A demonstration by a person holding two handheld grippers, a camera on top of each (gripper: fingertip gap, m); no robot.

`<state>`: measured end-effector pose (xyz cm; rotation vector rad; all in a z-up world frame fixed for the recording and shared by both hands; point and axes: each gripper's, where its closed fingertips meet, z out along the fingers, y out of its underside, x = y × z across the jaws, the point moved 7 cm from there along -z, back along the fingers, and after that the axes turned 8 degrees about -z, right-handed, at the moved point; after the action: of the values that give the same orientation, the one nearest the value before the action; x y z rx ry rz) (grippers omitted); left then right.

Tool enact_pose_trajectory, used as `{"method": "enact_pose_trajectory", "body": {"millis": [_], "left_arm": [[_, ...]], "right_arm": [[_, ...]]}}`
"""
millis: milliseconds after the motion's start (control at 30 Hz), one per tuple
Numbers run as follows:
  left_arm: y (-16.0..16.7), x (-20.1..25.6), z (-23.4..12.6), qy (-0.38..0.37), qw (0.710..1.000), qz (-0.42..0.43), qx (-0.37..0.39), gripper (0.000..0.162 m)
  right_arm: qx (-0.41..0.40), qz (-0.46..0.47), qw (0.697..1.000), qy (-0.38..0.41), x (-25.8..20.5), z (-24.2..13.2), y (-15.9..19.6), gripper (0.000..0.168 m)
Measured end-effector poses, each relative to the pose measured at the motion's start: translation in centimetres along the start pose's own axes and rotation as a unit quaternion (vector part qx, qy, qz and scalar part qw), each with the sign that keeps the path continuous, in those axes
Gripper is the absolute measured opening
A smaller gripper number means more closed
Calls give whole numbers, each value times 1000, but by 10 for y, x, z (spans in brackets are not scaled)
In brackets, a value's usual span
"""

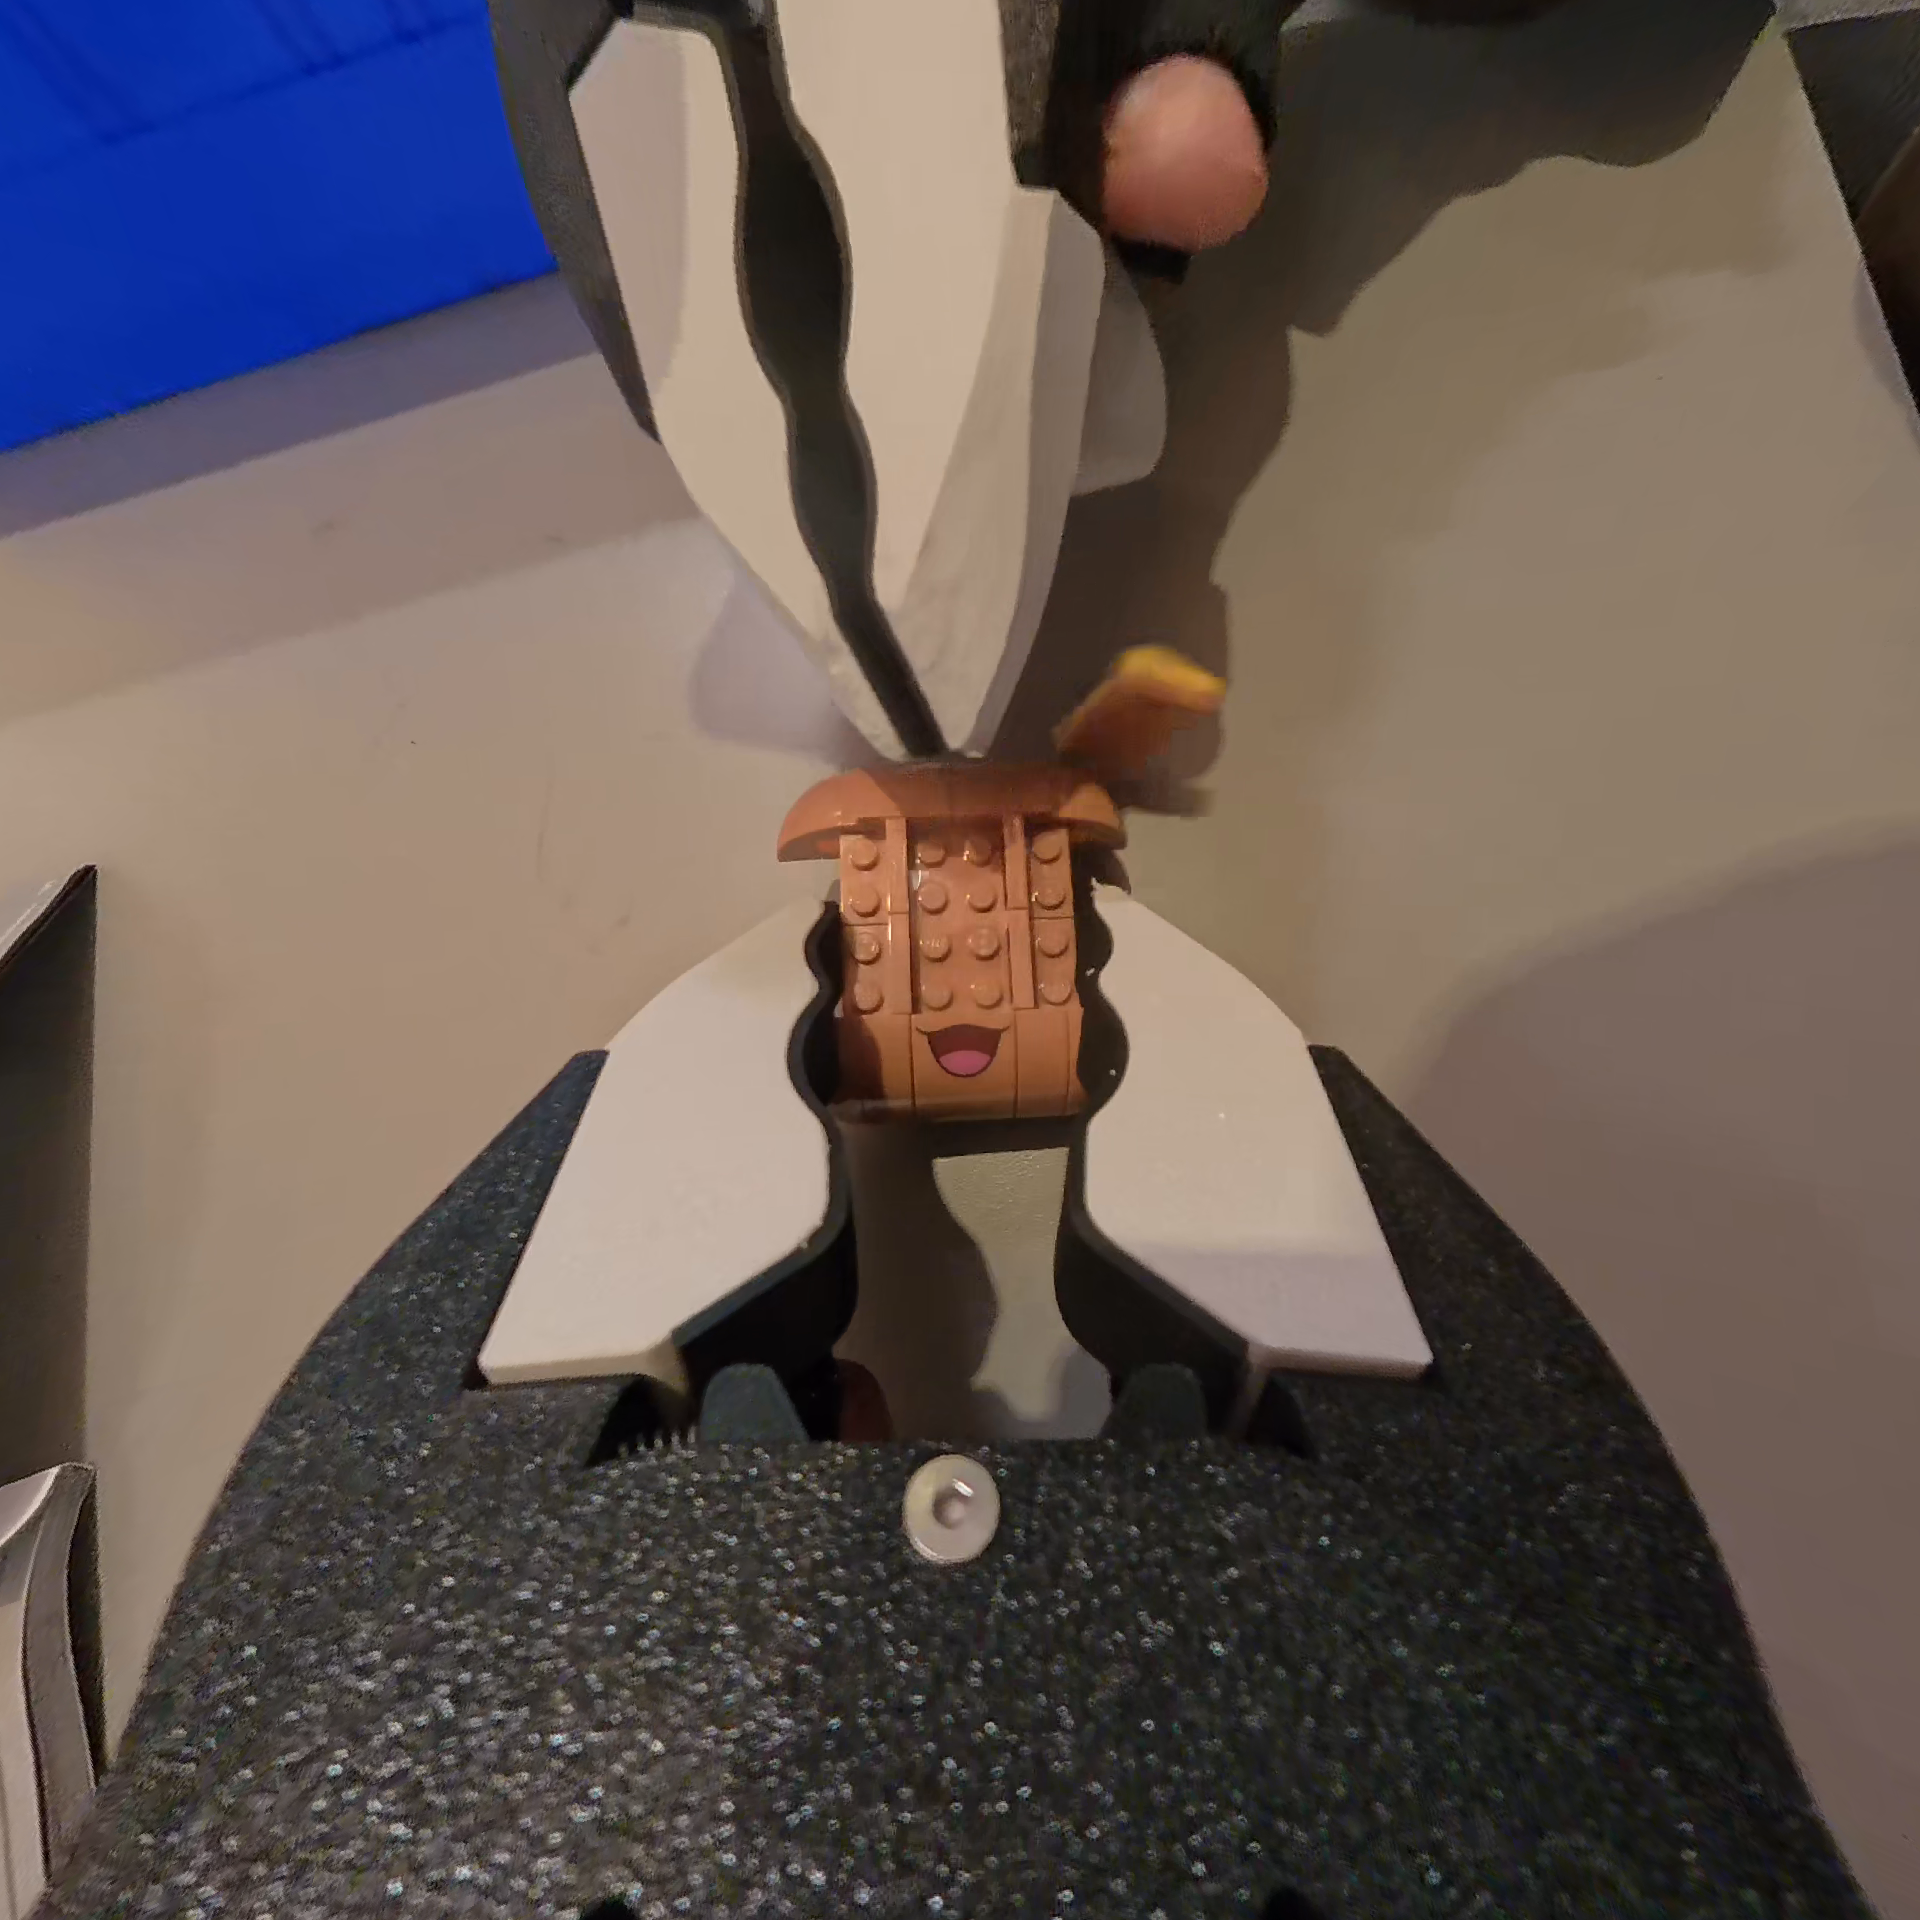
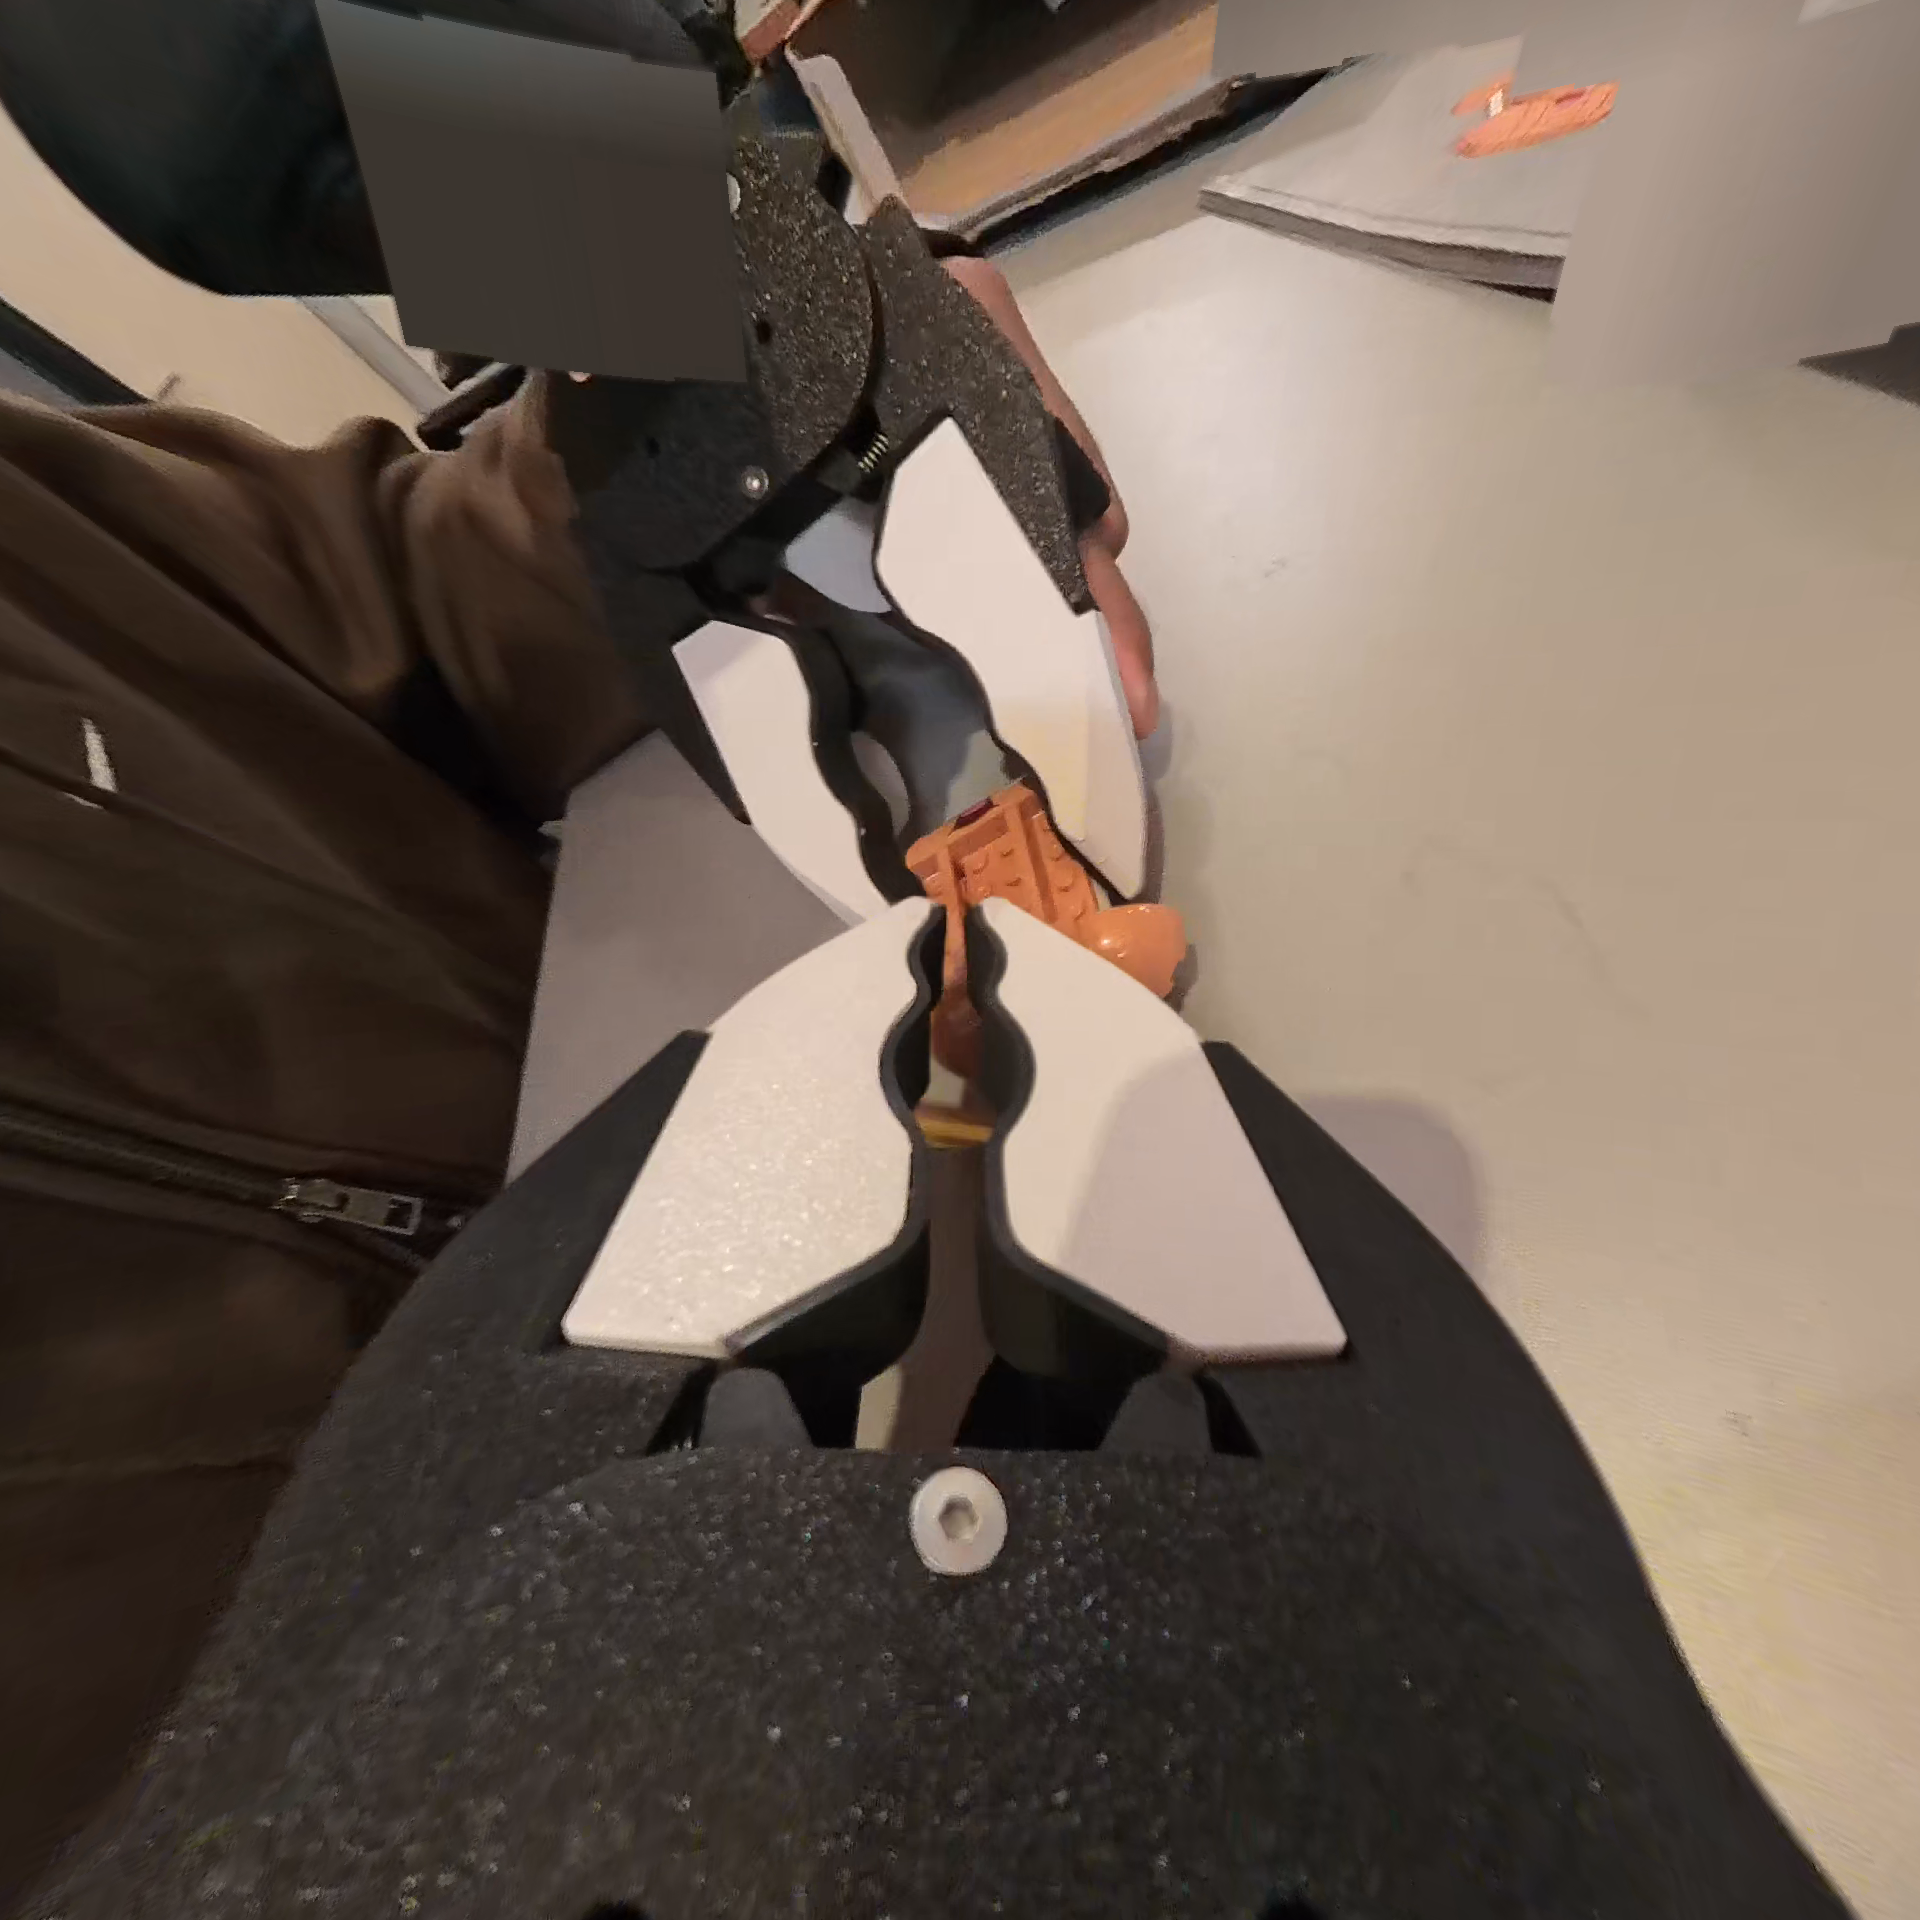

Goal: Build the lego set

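Note:
My left gripper (image 1: 961,935) is shut on a tan lego build (image 1: 961,966) with a smiling face and studs on top, held above the pale table (image 1: 1558,935). A rounded tan piece (image 1: 831,821) caps the build's far end. My right gripper (image 1: 935,740) comes down from above with its tips together at that cap. In the right wrist view my right gripper (image 2: 961,914) is shut on a thin tan lego piece (image 2: 951,956) seen edge-on at the build (image 2: 1008,852). The left gripper (image 2: 997,873) and the rounded cap (image 2: 1138,935) show there too.
A yellow-tan piece (image 1: 1143,691) shows blurred just behind the build. A blue surface (image 1: 208,208) is at the far left. A box and booklet (image 1: 42,1143) stand at the left edge. Papers (image 2: 1403,197) with orange pieces (image 2: 1538,109) lie far off. A brown sleeve (image 2: 208,831) fills the left. Only a small space, under 4 cm, lies between the two pairs of fingers.

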<state>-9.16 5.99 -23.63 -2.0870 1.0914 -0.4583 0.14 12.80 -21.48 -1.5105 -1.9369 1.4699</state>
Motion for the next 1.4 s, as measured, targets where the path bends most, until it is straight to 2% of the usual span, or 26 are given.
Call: {"method": "enact_pose_trajectory", "body": {"millis": [267,433,533,633,733,900,1000,1100,1300,1400], "left_arm": [[3,0,1,5,1000,-2,-11,43],[5,2,2,16,1000,0,-20,43],[5,2,2,19,1000,-4,-15,43],[4,2,2,16,1000,-5,-13,43],[3,2,1,19,1000,-7,-7,43],[2,5,2,18,1000,-1,-10,43],[0,7,4,2,1000,11,-18,43],[-2,8,5,-5,1000,15,-17,43],[-1,6,8,-24,999,18,-24,43],[-1,5,9,-28,999,18,-25,43]], "right_arm": [[-25,-83,995,53,1,-7,0,11],[-37,-153,987,15,-16,-18,12,13],[-75,-191,979,-15,-31,-23,28,15],[-119,-157,980,2,-41,-21,39,26],[-144,-123,980,62,-54,-15,49,40],[-125,-54,976,171,-76,-2,65,53],[-112,-46,963,241,-80,1,71,51],[-134,-63,947,285,-82,1,75,50],[-152,-90,939,294,-87,3,73,43],[-154,-93,943,279,-83,2,73,30]]}}
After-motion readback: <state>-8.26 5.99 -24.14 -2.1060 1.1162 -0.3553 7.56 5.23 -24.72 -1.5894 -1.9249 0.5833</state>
